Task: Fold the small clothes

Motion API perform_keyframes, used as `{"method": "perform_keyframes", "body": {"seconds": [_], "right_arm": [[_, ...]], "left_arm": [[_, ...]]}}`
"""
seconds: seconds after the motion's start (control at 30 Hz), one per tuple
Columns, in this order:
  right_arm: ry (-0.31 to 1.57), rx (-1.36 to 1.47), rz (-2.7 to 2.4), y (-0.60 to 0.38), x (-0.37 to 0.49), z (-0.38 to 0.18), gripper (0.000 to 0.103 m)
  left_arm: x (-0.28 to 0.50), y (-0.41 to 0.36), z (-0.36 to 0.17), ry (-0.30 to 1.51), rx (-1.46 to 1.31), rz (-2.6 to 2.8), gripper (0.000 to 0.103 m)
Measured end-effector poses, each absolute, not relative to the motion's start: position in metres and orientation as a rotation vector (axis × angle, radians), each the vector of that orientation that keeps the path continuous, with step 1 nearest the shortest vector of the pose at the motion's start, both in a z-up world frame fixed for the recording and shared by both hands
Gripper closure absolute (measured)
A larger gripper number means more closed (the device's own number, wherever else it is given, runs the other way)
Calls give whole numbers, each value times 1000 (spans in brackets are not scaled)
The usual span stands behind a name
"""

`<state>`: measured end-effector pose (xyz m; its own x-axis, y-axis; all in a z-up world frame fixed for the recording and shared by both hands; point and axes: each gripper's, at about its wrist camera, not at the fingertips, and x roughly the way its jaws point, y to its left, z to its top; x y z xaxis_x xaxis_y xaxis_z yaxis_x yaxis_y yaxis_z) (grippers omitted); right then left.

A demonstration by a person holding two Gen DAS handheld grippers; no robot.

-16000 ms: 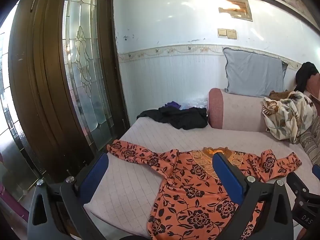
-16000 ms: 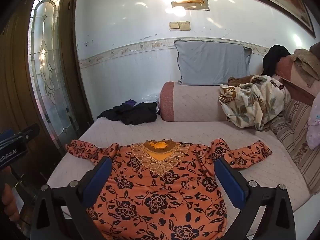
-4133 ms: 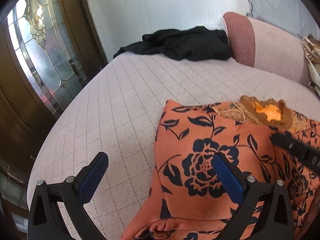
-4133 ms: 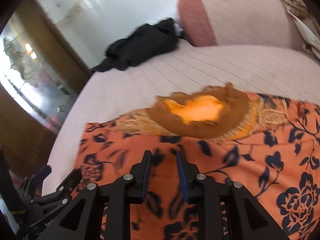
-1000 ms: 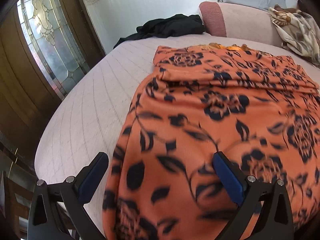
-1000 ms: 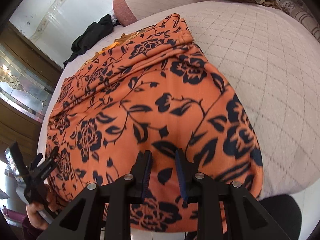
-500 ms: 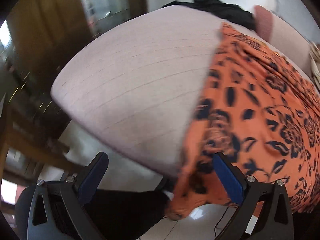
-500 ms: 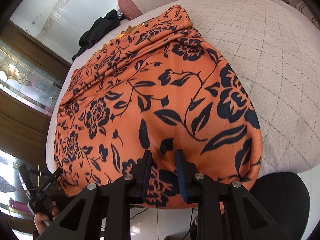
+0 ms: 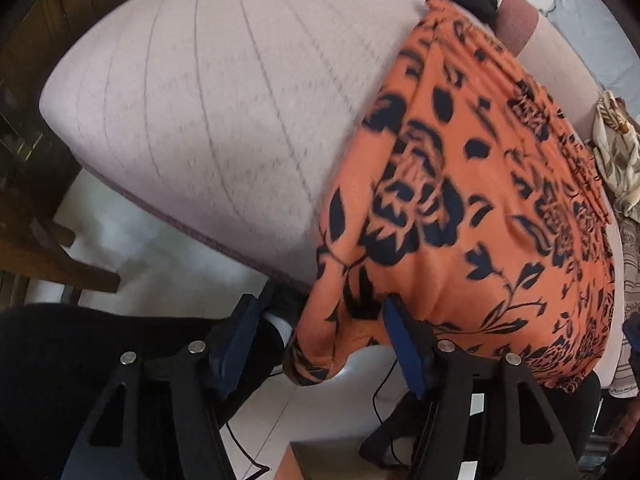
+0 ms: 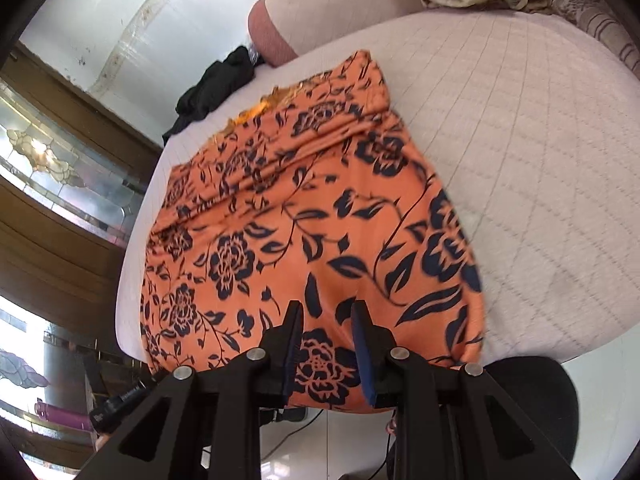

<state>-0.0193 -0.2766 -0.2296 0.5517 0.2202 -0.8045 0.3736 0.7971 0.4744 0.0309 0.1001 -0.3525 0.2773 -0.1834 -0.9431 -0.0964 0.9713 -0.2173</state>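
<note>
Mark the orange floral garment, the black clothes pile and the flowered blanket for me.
orange floral garment (image 10: 304, 216): right wrist view, middle of the spread body.
black clothes pile (image 10: 216, 88): right wrist view, centre of the heap.
flowered blanket (image 9: 618, 152): left wrist view, visible fold at the right edge.

Quilted bed (image 10: 540, 160), white wall (image 10: 132, 12) (stained-glass door (image 10: 48, 160) beside).

Orange floral garment (image 10: 304, 216) on quilted bed (image 10: 540, 160)

garment (image 10: 304, 216) lies on bed (image 10: 520, 160)
</note>
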Motion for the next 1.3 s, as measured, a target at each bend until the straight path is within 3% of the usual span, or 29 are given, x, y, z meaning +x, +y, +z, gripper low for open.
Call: {"method": "perform_keyframes", "body": {"seconds": [0.13,0.2,0.27,0.4,0.43,0.47,0.5,0.53,0.63,0.9,1.0,1.1,1.13,1.3], "right_arm": [[992,692,-130,-292,-23,-223,75],[990,676,-161,-301,-27,-219,75],[1013,676,-195,-312,-33,-220,75],[1068,711,-244,-335,-46,-235,73],[1078,712,-249,-339,-48,-238,66],[1091,714,-251,-342,-48,-243,48],[1096,725,-253,-345,-48,-247,37],[1091,744,-253,-347,-49,-251,32],[1091,780,-195,-341,-42,-260,32],[1317,698,-267,-299,-35,-294,34],[1307,740,-290,-298,-45,-307,41],[1309,723,-247,-293,-50,-303,72],[1312,712,-224,-291,-52,-299,92],[1191,742,-98,-291,-63,-255,93]], "left_arm": [[30,101,-354,1279,-256,-79,42],[32,99,-351,1270,-282,-144,81],[31,93,-348,1261,-286,-188,92],[31,88,-346,1261,-281,-189,92],[32,89,-346,1270,-294,-189,92],[34,90,-347,1276,-302,-186,92],[36,93,-347,1284,-309,-183,92],[37,93,-347,1287,-307,-179,92],[42,96,-350,1288,-297,-168,92],[40,82,-350,1287,-271,-135,93],[39,75,-349,1292,-252,-129,94],[38,74,-343,1305,-252,-157,96],[37,77,-338,1306,-265,-176,97],[33,94,-302,1274,-356,-285,97]]}}
